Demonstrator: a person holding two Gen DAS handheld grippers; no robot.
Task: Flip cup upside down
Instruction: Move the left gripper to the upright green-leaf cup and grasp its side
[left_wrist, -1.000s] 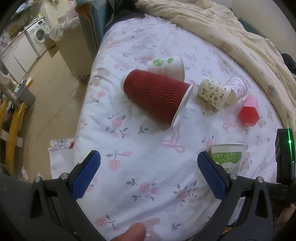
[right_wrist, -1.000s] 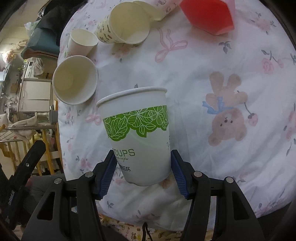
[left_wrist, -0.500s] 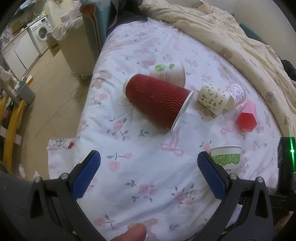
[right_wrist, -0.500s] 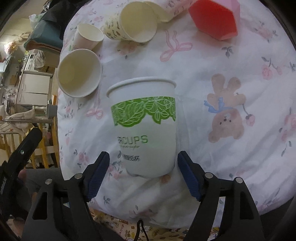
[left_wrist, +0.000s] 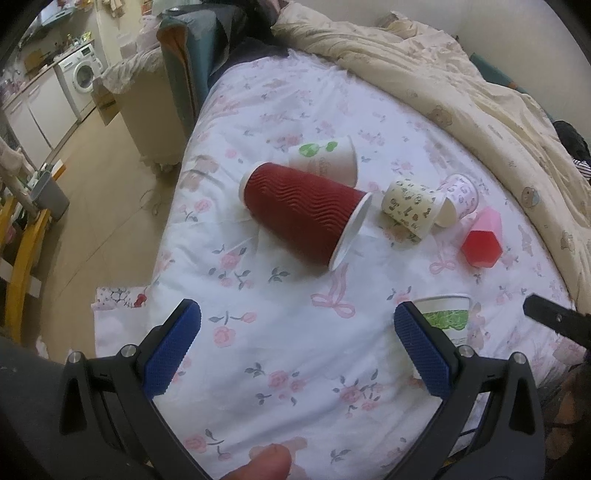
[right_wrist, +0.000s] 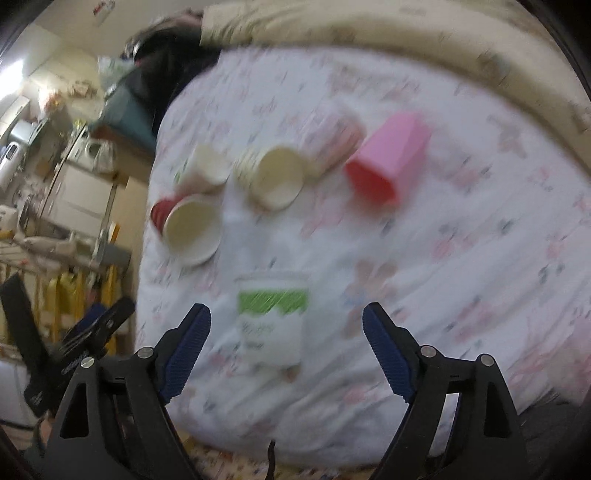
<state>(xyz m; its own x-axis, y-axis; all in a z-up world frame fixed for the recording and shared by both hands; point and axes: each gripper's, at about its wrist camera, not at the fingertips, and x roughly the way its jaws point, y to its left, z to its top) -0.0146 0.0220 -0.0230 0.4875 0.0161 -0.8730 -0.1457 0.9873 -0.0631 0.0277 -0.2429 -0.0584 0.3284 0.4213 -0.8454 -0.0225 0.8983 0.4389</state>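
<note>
A white paper cup with a green leaf band stands upright on the flowered bedsheet, rim up. It shows in the left wrist view partly behind my left finger. My right gripper is open and empty, drawn back from the cup, with its jaws wide on either side. My left gripper is open and empty above the sheet near the bed's front edge. The right wrist view is blurred.
A red ribbed cup lies on its side mid-bed, with a white cup, a patterned cup, a pink-printed cup and a pink hexagonal cup near it. A beige quilt lies behind. The bed edge drops to the floor at left.
My right gripper opened, let go of the green-banded cup and pulled back and up. The cup stays upright on the sheet. My left gripper lifted back slightly.
</note>
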